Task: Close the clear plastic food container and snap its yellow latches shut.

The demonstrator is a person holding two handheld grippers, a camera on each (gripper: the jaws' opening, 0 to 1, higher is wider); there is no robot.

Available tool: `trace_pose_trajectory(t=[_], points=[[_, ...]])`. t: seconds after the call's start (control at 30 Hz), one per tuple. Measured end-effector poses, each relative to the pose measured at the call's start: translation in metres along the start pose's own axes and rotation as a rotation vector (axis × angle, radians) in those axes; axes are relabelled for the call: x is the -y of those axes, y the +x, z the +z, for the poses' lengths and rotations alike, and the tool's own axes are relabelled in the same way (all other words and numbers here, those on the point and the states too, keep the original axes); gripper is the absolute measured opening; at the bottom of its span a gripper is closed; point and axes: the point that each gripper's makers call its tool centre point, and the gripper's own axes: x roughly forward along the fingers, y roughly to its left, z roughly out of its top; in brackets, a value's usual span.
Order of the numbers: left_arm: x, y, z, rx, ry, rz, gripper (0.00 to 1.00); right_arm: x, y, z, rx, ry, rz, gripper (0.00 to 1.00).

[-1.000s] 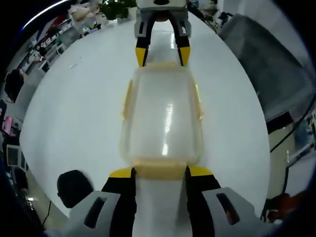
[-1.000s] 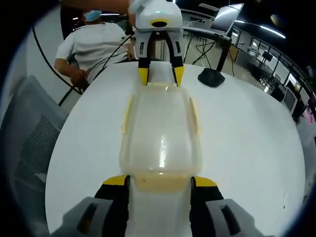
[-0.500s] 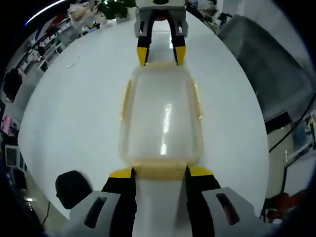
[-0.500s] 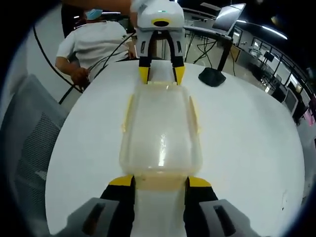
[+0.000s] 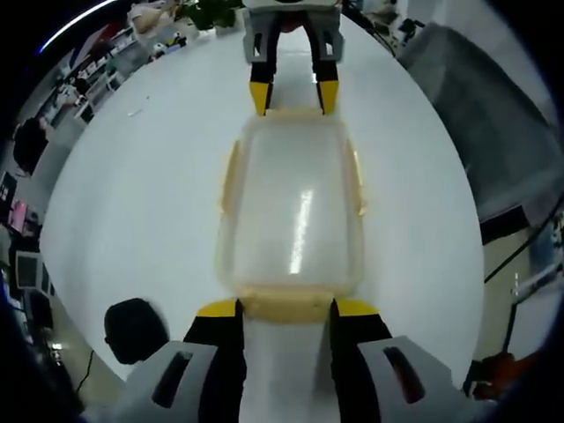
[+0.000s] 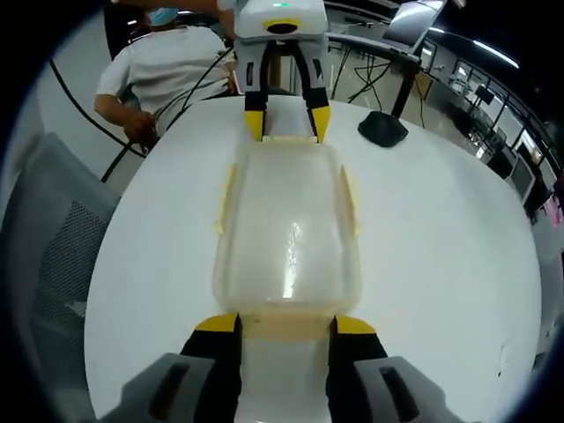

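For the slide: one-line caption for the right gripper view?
Two grippers, right and left, bracket the end latches of a clear container on a white table.

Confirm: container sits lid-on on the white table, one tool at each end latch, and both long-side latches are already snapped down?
Not quite. In the left gripper view the side latches of the container flare outward, not snapped down. The rest holds: lid on, white table, left tool and right tool at the end latches.

Left gripper [image 5: 284, 308]: black jaws, yellow tips, grey housing with dark slots. Right gripper [image 6: 285, 323]: same black-yellow jaws, grey housing.
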Motion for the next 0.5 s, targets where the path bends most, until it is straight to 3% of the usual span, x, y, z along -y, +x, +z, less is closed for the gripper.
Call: trace_pose_trajectory(t=[0.2,0.5], points=[[-0.008,-0.011,0.002,-0.004,0.007,0.033,0.34,0.004,-0.011,0.007,0.022,0.0,-0.027,0.34],[-0.001,-0.021,0.015,0.002,-0.018,0.036,0.34,0.003,-0.028,0.007,0.02,-0.03,-0.027,0.34]])
